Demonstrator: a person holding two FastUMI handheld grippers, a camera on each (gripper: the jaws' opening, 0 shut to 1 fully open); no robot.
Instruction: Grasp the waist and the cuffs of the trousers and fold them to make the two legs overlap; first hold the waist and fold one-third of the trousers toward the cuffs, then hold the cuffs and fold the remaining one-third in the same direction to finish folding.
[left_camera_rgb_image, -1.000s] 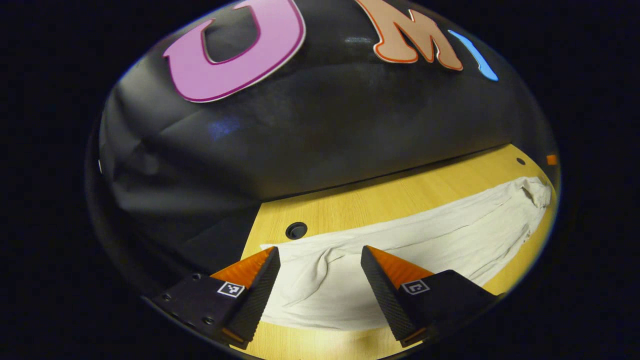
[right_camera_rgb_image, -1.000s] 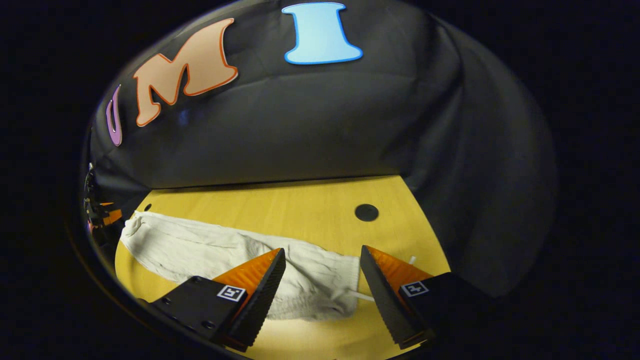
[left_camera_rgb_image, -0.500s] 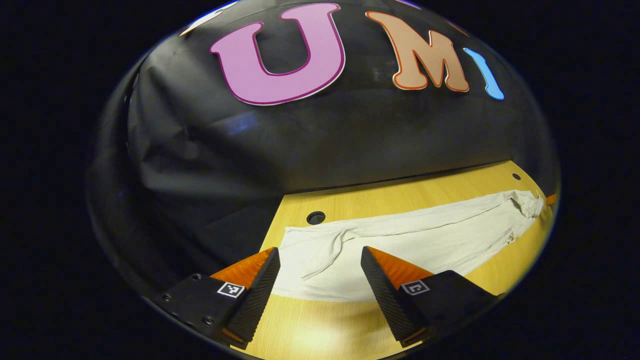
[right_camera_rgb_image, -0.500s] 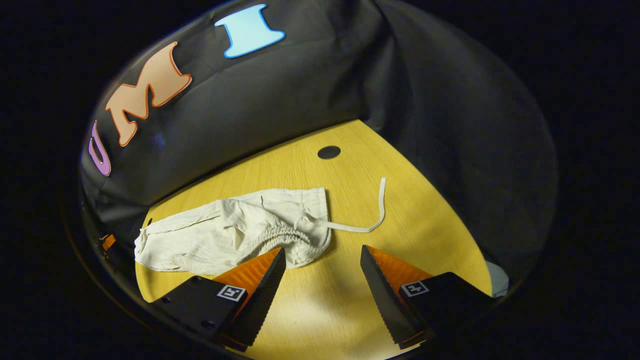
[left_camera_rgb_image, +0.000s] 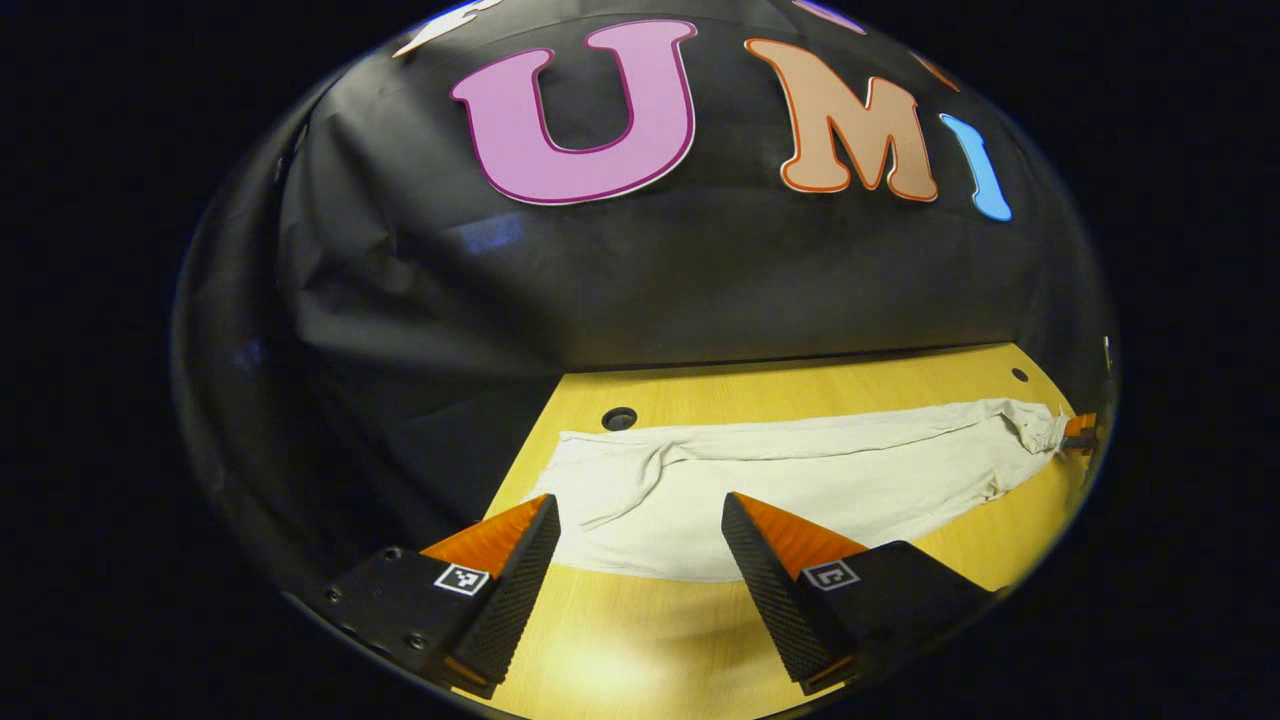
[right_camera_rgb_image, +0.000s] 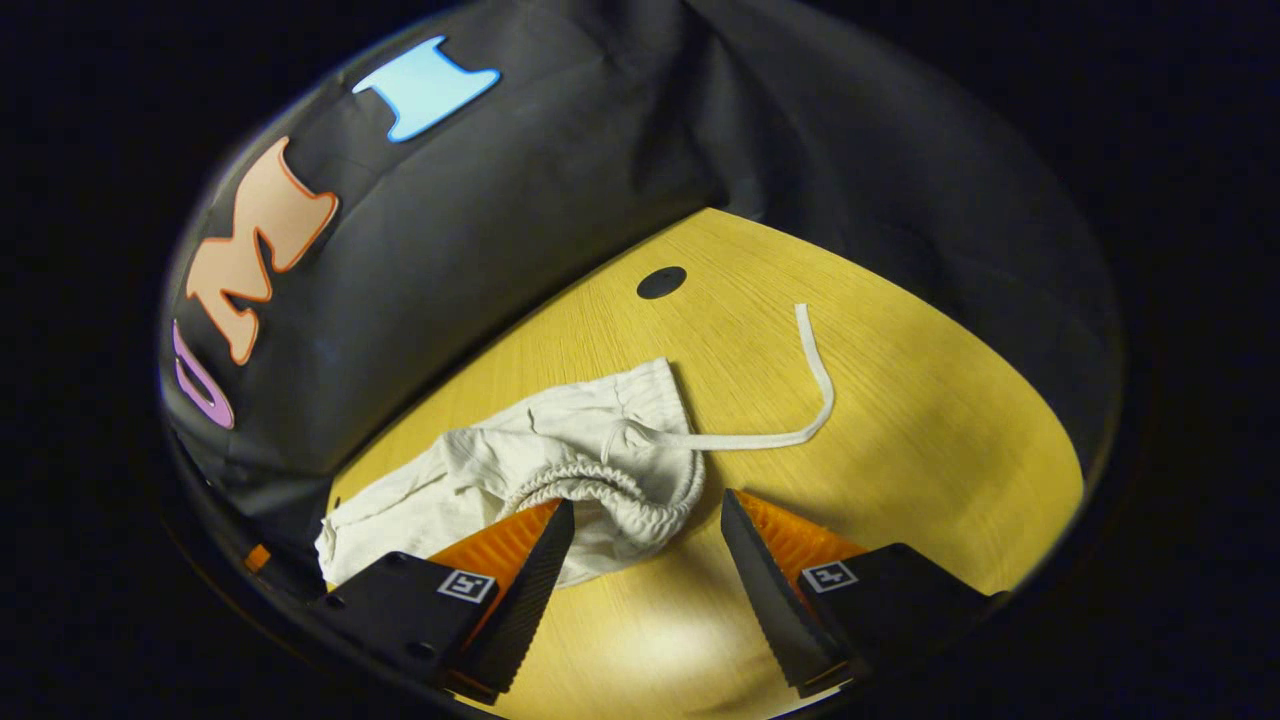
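Note:
White trousers (left_camera_rgb_image: 800, 480) lie stretched across the yellow wooden table (left_camera_rgb_image: 660, 640) in the left gripper view, cuff end near, waist end far right. My left gripper (left_camera_rgb_image: 640, 525) is open just above the cuff end, holding nothing. In the right gripper view the trousers (right_camera_rgb_image: 470, 480) run off to the left, and the gathered elastic waistband (right_camera_rgb_image: 610, 495) lies right in front of my right gripper (right_camera_rgb_image: 645, 520). That gripper is open, with the waistband's edge between its fingertips and no grip on it. A white drawstring (right_camera_rgb_image: 815, 385) curls out over the table (right_camera_rgb_image: 900, 450).
A round hole (left_camera_rgb_image: 619, 418) sits in the table behind the cuffs and another hole (right_camera_rgb_image: 661, 282) behind the waist. Black cloth walls close the table's back and sides. The other gripper (left_camera_rgb_image: 1078, 430) peeks in at the trousers' far end.
My right gripper swung round and tilted down toward the waist, so the waistband and drawstring came into view and drew close. My left gripper drew back a little from the cuffs. Both stayed open.

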